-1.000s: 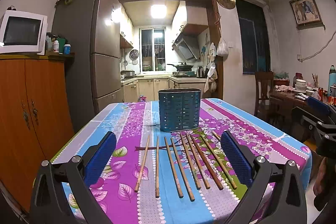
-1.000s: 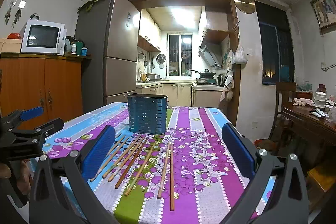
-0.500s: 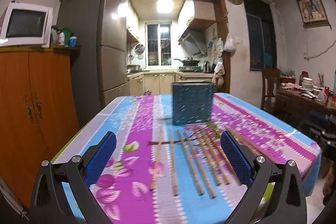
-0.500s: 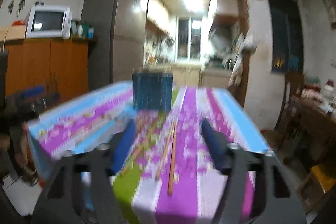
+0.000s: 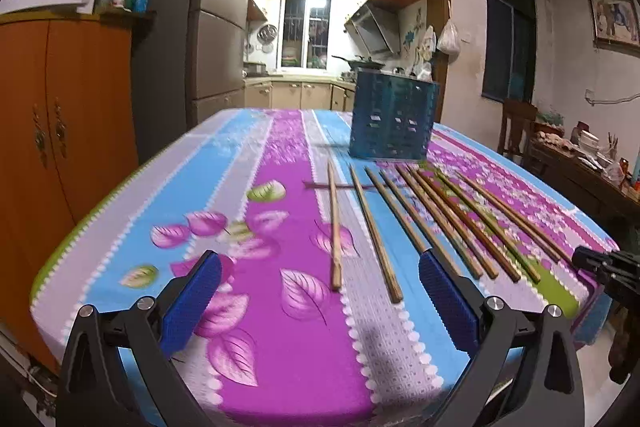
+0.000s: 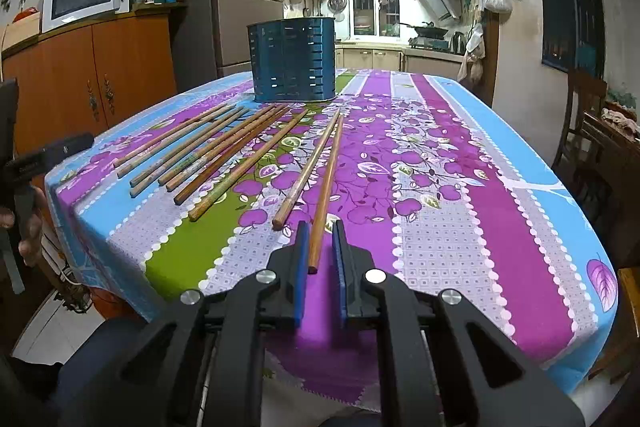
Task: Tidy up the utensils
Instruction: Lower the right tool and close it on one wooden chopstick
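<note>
Right wrist view: right gripper (image 6: 319, 251) closing around rightmost chopstick (image 6: 326, 187); left gripper (image 5: 320, 291) released; holder (image 6: 294, 61) apparently unfilled.

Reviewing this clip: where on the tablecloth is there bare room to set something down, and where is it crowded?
Free: the wide stretch right of the chopstick between the closing right gripper pads, out to the table edge; also the cloth left of the leftmost chopstick, near the open left gripper. Crowded: the chopstick row fanning in front of the blue holder.
</note>
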The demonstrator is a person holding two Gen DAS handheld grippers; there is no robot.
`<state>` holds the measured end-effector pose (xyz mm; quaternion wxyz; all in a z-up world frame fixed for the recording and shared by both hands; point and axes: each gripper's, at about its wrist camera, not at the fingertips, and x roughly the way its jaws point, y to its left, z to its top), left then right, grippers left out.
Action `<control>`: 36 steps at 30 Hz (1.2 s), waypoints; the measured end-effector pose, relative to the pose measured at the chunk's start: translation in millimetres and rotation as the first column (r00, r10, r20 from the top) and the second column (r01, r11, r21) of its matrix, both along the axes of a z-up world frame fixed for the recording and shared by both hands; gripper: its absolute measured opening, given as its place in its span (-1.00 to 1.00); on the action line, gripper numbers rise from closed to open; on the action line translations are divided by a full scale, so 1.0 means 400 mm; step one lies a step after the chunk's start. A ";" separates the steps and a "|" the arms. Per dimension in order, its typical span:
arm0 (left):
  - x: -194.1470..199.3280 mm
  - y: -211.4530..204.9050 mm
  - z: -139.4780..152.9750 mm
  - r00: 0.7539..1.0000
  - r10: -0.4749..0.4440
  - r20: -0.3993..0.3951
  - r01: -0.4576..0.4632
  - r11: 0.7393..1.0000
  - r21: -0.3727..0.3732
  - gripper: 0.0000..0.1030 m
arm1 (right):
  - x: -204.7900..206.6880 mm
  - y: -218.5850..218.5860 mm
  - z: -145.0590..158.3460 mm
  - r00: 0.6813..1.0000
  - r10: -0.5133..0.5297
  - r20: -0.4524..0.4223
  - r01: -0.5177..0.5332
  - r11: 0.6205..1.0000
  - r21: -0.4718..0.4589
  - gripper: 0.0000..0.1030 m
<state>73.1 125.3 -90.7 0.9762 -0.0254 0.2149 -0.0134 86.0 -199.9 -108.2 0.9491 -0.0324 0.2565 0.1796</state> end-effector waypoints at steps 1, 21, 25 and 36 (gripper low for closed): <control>0.002 -0.006 -0.007 1.000 -0.010 -0.005 0.010 1.000 0.001 0.90 | 0.004 0.004 0.001 1.000 0.004 -0.003 -0.004 1.000 -0.001 -0.81; 0.043 -0.068 -0.056 0.990 -0.137 -0.037 0.137 0.990 0.014 0.23 | -0.005 0.004 -0.010 1.000 -0.022 0.004 0.022 1.000 0.020 -0.78; 0.068 -0.061 -0.063 0.992 -0.116 -0.043 0.116 0.993 0.004 0.09 | -0.005 0.011 -0.012 1.000 -0.023 0.013 0.023 1.000 0.016 -0.78; 0.087 -0.033 -0.067 0.993 -0.112 -0.038 0.112 0.994 0.001 -0.19 | -0.007 0.016 -0.013 1.000 -0.014 0.021 0.014 1.000 0.002 -0.78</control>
